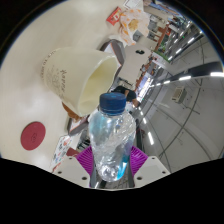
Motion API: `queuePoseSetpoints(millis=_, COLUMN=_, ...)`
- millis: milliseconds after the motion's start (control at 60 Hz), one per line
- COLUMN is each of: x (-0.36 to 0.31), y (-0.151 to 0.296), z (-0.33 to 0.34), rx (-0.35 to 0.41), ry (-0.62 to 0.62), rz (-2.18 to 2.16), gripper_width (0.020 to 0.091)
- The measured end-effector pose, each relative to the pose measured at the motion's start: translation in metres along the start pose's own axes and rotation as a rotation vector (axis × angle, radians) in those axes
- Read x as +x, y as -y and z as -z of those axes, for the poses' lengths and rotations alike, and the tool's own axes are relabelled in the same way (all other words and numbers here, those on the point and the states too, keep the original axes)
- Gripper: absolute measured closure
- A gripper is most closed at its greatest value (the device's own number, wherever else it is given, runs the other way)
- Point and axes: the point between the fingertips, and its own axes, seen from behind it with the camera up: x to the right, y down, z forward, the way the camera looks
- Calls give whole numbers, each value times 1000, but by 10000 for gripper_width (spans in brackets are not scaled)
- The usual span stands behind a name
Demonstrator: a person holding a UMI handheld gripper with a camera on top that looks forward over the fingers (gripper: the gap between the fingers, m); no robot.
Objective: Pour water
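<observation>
Claw (111, 168) clenched on a clear plastic water bottle (111, 140), its purple pads (86, 156) pressing both sides, blue cap (113, 101) still on and pointing away along the fingers. Just beyond the cap sits a cream cup (75, 76), mouth tilted in view, likely the pouring target.

A flat round red disc (35, 135) lies on the pale white desk (17, 105). Beyond the desk's far edge, long bright strip lights (186, 80) run across a grey ceiling (190, 125). Colourful boxes and packages (130, 18) crowd the background, too small to tell apart
</observation>
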Motion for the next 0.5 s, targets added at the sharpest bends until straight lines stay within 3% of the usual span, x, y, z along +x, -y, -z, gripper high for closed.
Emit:
queuePoseSetpoints(millis=183, x=12, y=-7, z=8, rx=15, ry=50, rz=-294, gripper_width=674)
queuePoseSetpoints(millis=367, x=32, y=-28, z=25, rx=106, ry=169, rz=-985, gripper_width=668)
queuePoseSetpoints(millis=500, x=19, y=-40, z=36, rx=104, ry=270, rz=-1410, gripper_width=667)
